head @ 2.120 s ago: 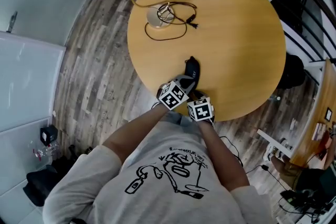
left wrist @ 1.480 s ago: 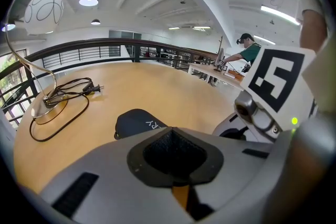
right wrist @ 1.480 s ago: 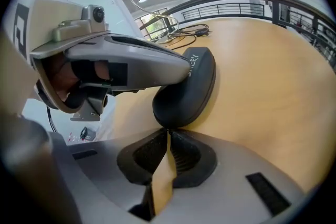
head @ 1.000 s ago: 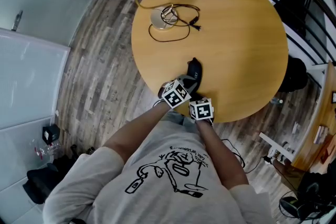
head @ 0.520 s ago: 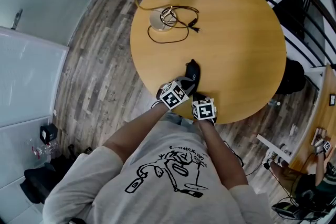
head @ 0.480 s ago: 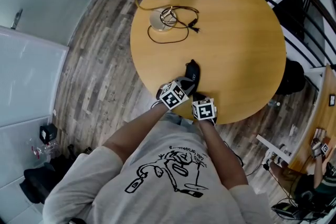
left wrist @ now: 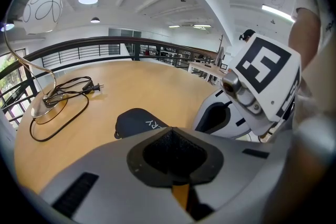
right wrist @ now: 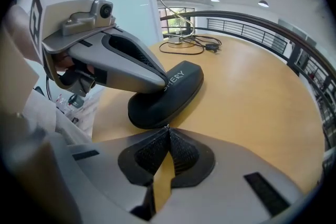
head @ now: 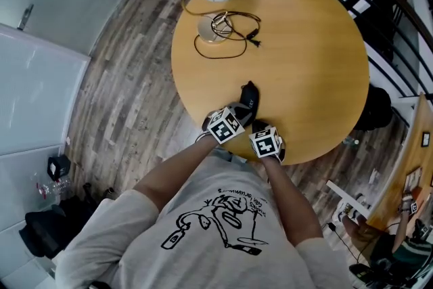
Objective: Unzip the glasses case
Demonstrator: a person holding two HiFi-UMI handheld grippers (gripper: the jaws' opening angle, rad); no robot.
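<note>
Black glasses case (right wrist: 170,102) lies zipped shut on wooden table (right wrist: 252,102).

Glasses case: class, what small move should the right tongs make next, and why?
Probably draw the right tongs slowly along the edge of the glasses case. They are shut with their tips at its near end, where a small glint may be the zip pull, too small to confirm. The left tongs rest on top, steadying it.

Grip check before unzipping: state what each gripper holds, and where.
Right gripper pinches the zipper pull at the near end of the glasses case. Left gripper, shut, only presses on its top.
</note>
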